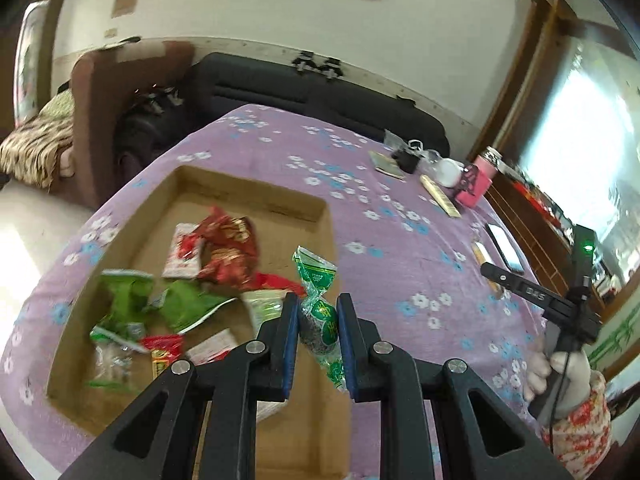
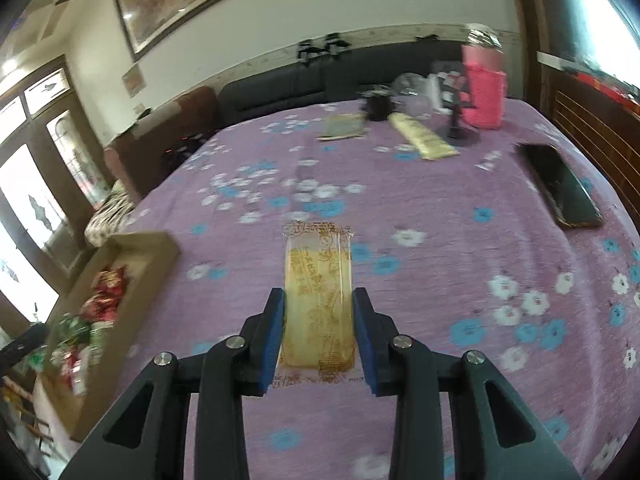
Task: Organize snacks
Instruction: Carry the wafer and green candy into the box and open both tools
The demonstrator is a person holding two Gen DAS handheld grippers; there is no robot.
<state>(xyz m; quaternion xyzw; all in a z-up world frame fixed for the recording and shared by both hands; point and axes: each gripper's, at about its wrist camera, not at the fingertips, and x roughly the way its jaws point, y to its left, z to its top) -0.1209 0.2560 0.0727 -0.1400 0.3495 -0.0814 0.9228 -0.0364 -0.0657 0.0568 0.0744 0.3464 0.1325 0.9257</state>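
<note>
Over the cardboard box (image 1: 256,196) on the bench, left tongs (image 1: 318,320) clamped on a green-wrapped snack (image 1: 320,316) should release low among the packets, while right tongs (image 2: 318,320), gripping a yellow cake packet (image 2: 318,292), follow across.

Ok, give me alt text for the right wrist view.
The right gripper grips a yellow wrapped snack bar above a purple flowered tablecloth. A cardboard box of snacks sits at the left, a black phone at the right.

Box (image 2: 132,248) snacks (image 2: 100,300) blurred; box cut off left.
</note>
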